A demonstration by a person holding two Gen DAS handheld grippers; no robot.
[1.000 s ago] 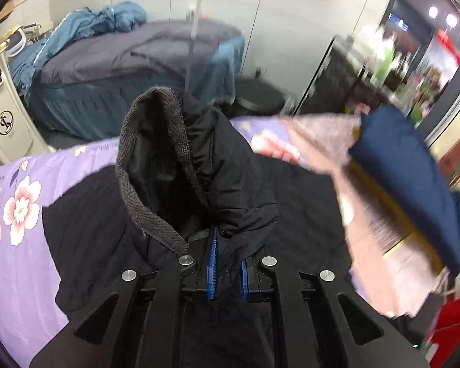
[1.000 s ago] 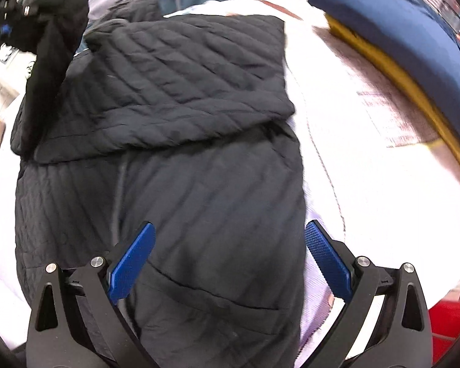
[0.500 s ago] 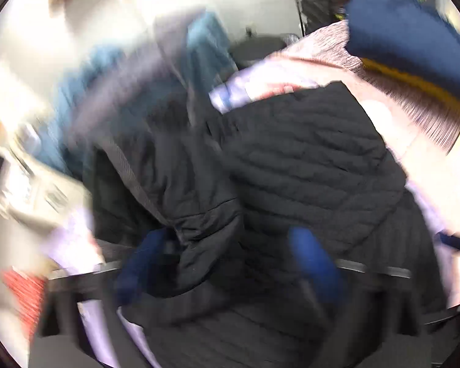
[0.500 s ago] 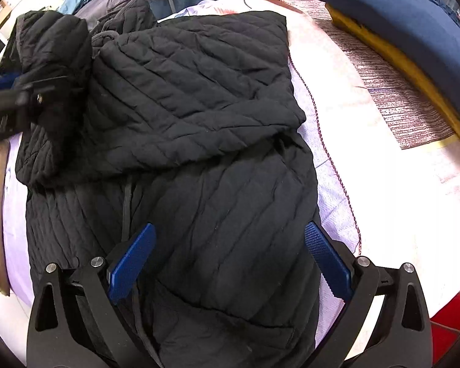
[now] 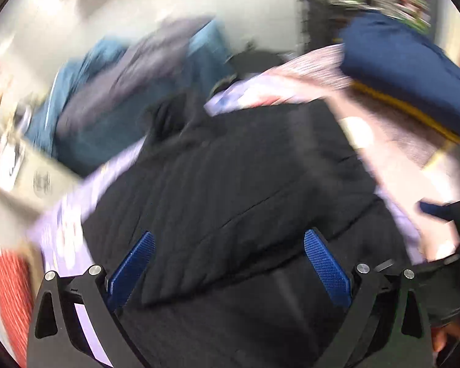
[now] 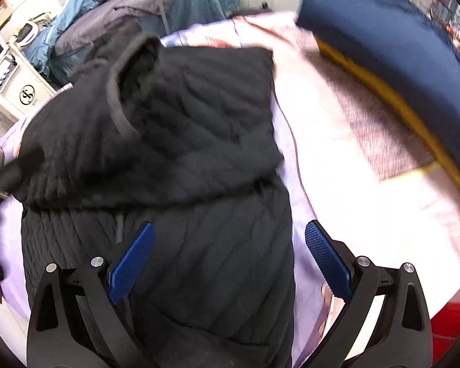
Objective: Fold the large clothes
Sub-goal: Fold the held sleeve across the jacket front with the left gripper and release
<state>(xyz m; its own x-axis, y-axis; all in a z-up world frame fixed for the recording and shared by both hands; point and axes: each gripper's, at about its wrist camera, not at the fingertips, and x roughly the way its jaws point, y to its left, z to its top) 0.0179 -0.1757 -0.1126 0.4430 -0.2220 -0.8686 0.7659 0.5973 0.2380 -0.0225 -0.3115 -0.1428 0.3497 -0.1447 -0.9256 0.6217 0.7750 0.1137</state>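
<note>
The left gripper (image 5: 228, 263) is spread wide with nothing between its blue pads, poised above the black quilted padded jacket (image 5: 230, 190); this view is motion-blurred. The right gripper (image 6: 229, 257) is likewise wide apart and empty, over the lower body of the jacket (image 6: 174, 168). The jacket lies on the bed covered by a lilac floral sheet (image 6: 294, 245), its upper part folded down over the body and the grey-edged collar (image 6: 122, 92) uppermost near the bed's far edge. Judged step: between folds, both grippers free. The next move probably calls for gripping the near hem at both corners and carrying it toward the collar. A navy-and-yellow folded blanket (image 6: 398, 49) occupies the bed's right edge; bare sheet lies between it and the jacket, giving working room.
</note>
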